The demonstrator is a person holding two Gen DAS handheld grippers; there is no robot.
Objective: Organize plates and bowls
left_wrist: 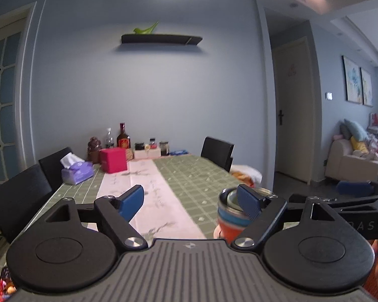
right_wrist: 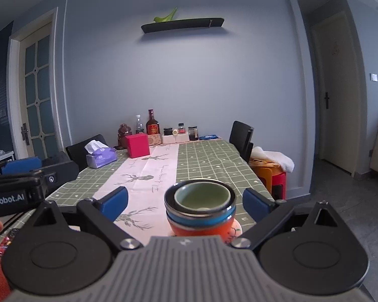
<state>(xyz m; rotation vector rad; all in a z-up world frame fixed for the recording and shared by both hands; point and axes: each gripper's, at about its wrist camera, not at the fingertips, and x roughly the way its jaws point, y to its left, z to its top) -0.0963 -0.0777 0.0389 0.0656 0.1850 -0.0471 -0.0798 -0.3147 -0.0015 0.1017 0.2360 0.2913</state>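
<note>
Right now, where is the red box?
The red box sits at the table's far end, left of the pale runner, between the purple tissue pack and the bottles by the wall.

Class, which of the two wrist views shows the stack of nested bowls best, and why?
The right wrist view: the stack of nested bowls sits centred between the open fingers, with every rim and the green inside of the top bowl visible. In the left wrist view the stack is off to the right, partly hidden behind a blue finger.
</note>
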